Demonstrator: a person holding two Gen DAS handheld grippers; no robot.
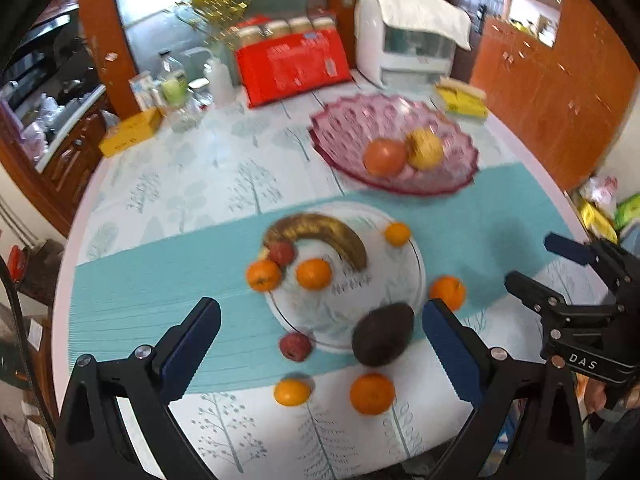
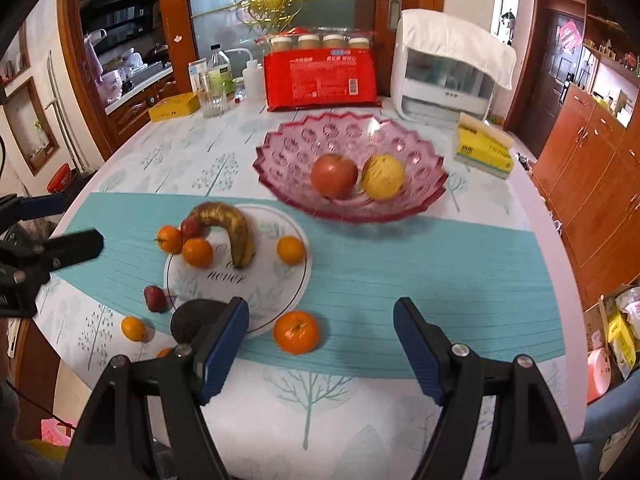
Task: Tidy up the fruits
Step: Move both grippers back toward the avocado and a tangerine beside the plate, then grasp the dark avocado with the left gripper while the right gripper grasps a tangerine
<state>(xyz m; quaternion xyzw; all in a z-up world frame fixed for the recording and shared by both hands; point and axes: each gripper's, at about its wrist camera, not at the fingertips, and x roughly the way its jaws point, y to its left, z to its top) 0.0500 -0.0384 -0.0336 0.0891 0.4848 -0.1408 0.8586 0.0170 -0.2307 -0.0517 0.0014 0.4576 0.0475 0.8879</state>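
A pink glass bowl [image 2: 296, 148] holds a red apple [image 2: 334, 176] and a yellow pear [image 2: 383, 177]. A round white plate [image 2: 260, 280] carries a brown banana [image 2: 234, 226], several tangerines [image 2: 291, 250] and a small red fruit [image 2: 191, 227]. A dark avocado [image 1: 383, 334] lies on the plate's near edge. More tangerines [image 1: 372, 394] and a small red fruit [image 1: 295, 346] lie loose on the table. My left gripper [image 1: 320, 320] is open and empty above the avocado. My right gripper [image 2: 322, 320] is open and empty beside a loose tangerine [image 2: 296, 332].
At the table's far edge stand a red package [image 2: 320, 80], bottles [image 2: 219, 72], a yellow box [image 2: 174, 107], a white appliance [image 2: 444, 76] and a yellow tissue pack [image 2: 484, 152]. Wooden cabinets [image 2: 592, 168] stand at the right.
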